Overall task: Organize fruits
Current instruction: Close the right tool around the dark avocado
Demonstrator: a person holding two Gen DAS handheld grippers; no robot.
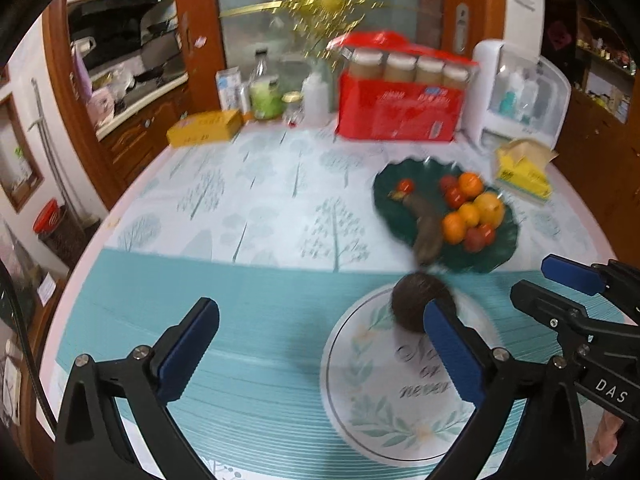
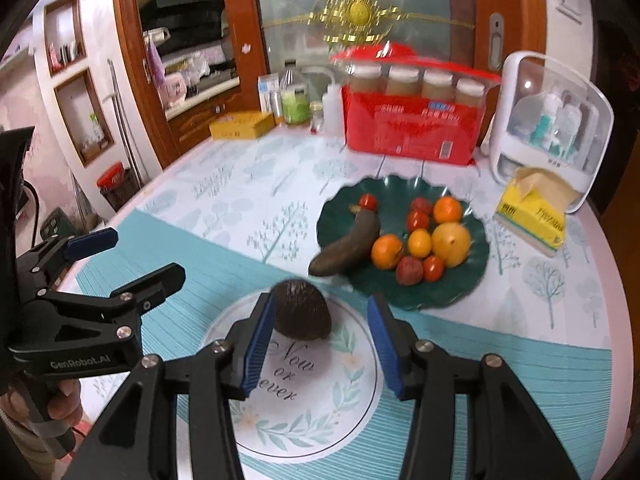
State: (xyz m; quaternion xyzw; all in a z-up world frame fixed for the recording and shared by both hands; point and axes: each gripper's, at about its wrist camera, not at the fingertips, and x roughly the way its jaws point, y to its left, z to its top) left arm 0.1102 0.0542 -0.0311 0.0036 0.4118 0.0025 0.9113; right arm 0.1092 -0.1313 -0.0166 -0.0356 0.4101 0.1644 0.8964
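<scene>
A dark avocado [image 2: 302, 309] lies on the table mat's white round print [image 2: 320, 392], just in front of a dark green plate [image 2: 400, 300]. The plate holds a dark banana [image 2: 348, 246], oranges [image 2: 447, 210], a yellow fruit [image 2: 451, 243] and small red fruits. My right gripper [image 2: 320, 336] is open, with its left pad beside the avocado. My left gripper [image 1: 320, 344] is open above the mat; the avocado [image 1: 412, 300] sits by its right pad. The plate [image 1: 400, 224] lies beyond. Each gripper shows at the edge of the other's view.
At the table's back stand a red box with jars [image 2: 416, 124], a yellow box [image 2: 242, 125], bottles [image 2: 296, 100], a white organiser case [image 2: 556, 120] and a yellow tissue pack [image 2: 536, 212]. Wooden cabinets lie behind.
</scene>
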